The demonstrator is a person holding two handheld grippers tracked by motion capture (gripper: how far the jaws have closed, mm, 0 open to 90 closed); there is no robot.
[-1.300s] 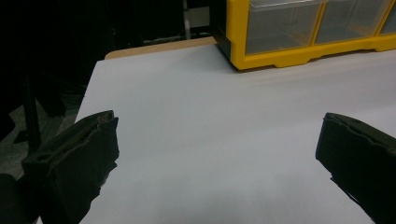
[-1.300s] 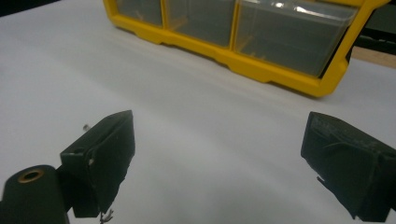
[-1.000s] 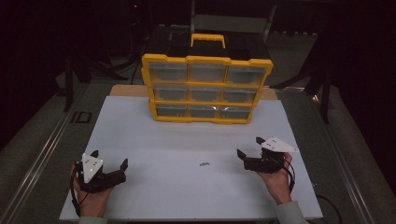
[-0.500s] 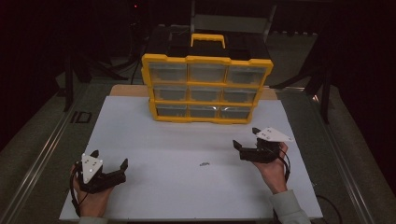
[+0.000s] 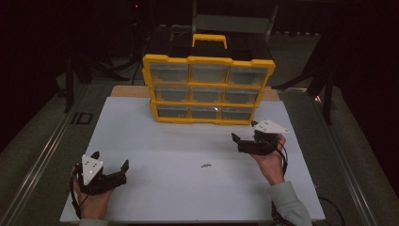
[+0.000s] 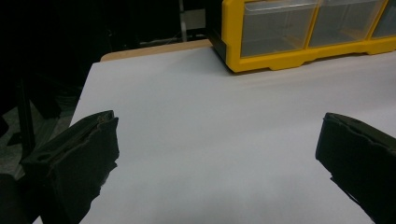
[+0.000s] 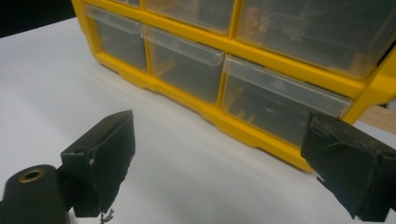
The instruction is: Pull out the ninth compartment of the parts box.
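Now my right gripper (image 5: 241, 141), fingers wide and empty, faces the organizer (image 5: 207, 89) ahead to reach a bottom drawer (image 7: 275, 100); left gripper (image 5: 112, 170) waits open.

Yellow drawer cabinet (image 5: 207, 89) with clear drawers, white table sheet (image 5: 179, 155), black left tool (image 5: 110, 172), black right tool (image 5: 242, 141)
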